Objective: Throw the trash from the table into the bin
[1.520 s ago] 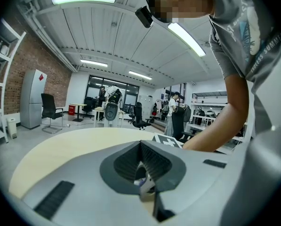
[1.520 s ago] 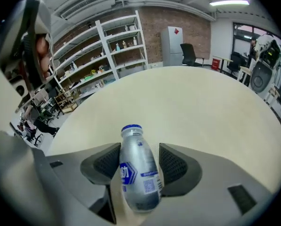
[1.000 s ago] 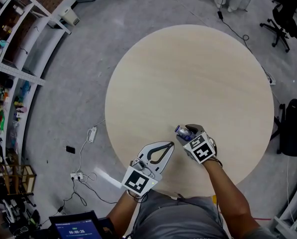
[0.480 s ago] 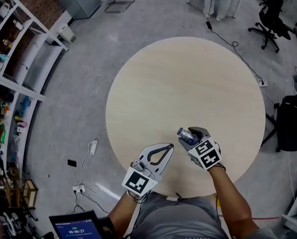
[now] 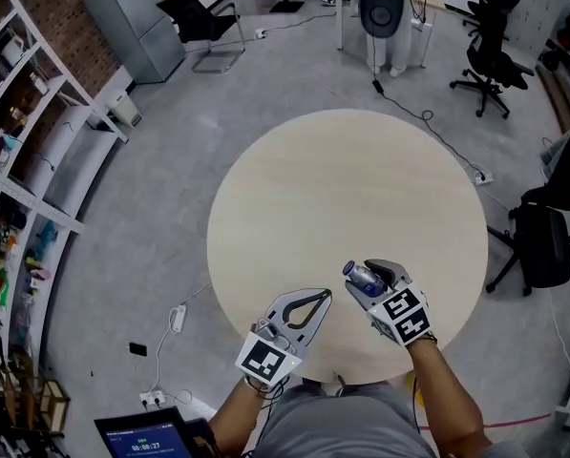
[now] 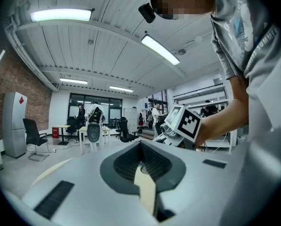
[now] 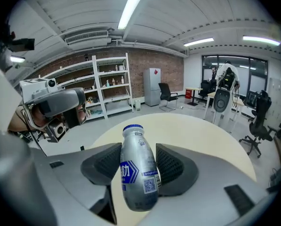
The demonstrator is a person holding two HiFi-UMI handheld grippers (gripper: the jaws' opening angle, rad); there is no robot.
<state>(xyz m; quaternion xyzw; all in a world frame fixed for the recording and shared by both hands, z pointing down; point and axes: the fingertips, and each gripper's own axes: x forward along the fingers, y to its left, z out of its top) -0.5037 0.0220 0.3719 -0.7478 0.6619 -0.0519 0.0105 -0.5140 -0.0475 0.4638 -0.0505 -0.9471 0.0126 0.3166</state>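
A small silver bottle (image 5: 362, 277) with a blue cap and blue print is clamped between the pads of my right gripper (image 5: 368, 278), above the near edge of the round beige table (image 5: 347, 189). In the right gripper view the bottle (image 7: 138, 173) stands cap-up between both jaws of the right gripper (image 7: 139, 167). To its left my left gripper (image 5: 320, 298) hovers over the table's near rim with its jaws shut and nothing in them. The left gripper view shows the left gripper (image 6: 140, 147) with tips together and the right gripper's marker cube (image 6: 186, 122) beyond. No bin shows.
White shelving (image 5: 27, 151) lines the left wall beside a grey cabinet (image 5: 132, 22). Office chairs (image 5: 542, 227) stand to the right. Cables and a power strip (image 5: 178, 317) lie on the grey floor to the left of the table.
My right gripper has lifted the bottle away from the tabletop. The left gripper has also come up a little. The head view now takes in more of the far room.
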